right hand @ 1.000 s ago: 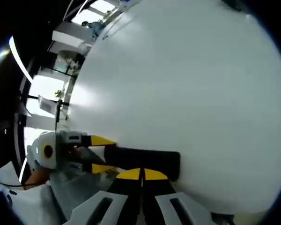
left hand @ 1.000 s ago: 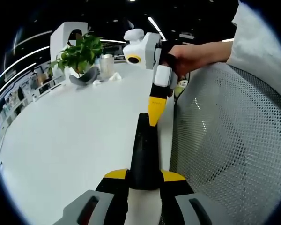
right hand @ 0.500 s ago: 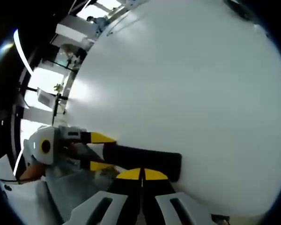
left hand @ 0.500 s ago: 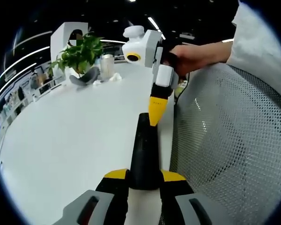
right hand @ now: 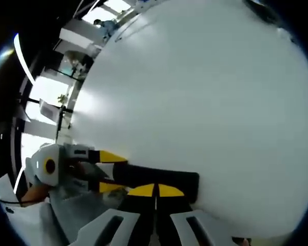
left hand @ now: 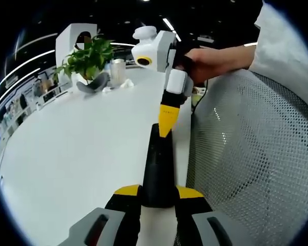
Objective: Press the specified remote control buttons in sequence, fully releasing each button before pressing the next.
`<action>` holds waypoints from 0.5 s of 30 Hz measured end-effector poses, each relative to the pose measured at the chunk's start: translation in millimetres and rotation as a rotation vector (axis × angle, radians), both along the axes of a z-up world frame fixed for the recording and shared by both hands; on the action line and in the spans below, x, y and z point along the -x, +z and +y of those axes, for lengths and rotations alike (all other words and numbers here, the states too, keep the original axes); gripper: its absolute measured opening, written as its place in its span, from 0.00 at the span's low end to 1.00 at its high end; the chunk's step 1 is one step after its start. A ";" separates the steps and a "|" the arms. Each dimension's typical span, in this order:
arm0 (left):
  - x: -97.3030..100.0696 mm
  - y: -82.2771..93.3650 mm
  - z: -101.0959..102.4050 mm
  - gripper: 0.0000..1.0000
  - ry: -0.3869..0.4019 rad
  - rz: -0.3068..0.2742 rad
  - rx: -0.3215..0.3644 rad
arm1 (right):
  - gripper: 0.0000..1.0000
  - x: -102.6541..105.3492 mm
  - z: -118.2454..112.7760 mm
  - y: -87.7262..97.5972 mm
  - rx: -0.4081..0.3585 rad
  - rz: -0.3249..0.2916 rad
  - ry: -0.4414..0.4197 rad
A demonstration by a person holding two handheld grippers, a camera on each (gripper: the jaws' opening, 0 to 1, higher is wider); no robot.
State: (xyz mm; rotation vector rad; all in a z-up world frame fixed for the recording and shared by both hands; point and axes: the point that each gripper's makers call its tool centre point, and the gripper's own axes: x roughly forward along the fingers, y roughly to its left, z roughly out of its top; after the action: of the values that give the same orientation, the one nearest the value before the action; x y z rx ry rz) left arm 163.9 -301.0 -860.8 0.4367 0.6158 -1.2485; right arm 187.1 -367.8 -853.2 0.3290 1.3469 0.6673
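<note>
**A:** Since it is a slim black plastic remote control (left hand: pixel 157 164), long and bar-shaped, how do you expect it to handle?

**B:** Light and stiff, I'd judge, with smooth sides that could slide or pivot if the press comes off-centre. It lies along the near edge of the white table (left hand: pixel 77 148), just beside the grey mesh chair back (left hand: pixel 251 169). The left gripper (left hand: pixel 157 190) has its yellow-tipped jaws clamped on the remote's near end, one jaw on each long side, and that looks the right place to hold: low on the body, clear of the key face.

**B:** In the right gripper view the same remote (right hand: pixel 159 178) runs crosswise, with the left gripper (right hand: pixel 107 171) coming in from the left edge.

**A:** And the pressing hand?

**B:** In the left gripper view, a person's hand (left hand: pixel 205 56) holds the right gripper (left hand: pixel 165 132) steeply tilted, its tips pointing down at the far end of the remote. Its jaws are drawn together into a single yellow point; in its own view they meet as well, right gripper (right hand: pixel 155 190).

**A:** Is it touching a button?

**B:** The tip seems to be at the surface, but the keys are too dark to make out, so I cannot say whether it is pressing or only resting there.
</note>
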 end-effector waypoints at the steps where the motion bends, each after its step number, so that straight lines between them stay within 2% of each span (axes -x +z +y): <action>1: 0.1 -0.1 0.1 0.24 -0.001 -0.002 -0.001 | 0.00 0.0 -0.6 -0.4 0.002 0.000 0.001; 6: 0.5 0.1 0.3 0.24 -0.001 -0.002 -0.003 | 0.00 5.1 4.7 -0.7 -0.005 0.012 0.022; 10: 0.6 0.2 0.4 0.24 -0.001 -0.001 -0.002 | 0.00 5.6 5.0 -0.8 0.006 -0.008 0.036; 15: 1.2 -0.2 0.6 0.24 -0.001 -0.001 -0.001 | 0.00 5.5 3.4 -1.6 -0.013 0.001 0.003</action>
State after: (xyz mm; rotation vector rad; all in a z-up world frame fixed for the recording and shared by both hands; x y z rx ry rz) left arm 162.8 -300.4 -861.0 0.4386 0.6155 -1.2488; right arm 181.7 -364.4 -854.8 0.3382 1.3443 0.6784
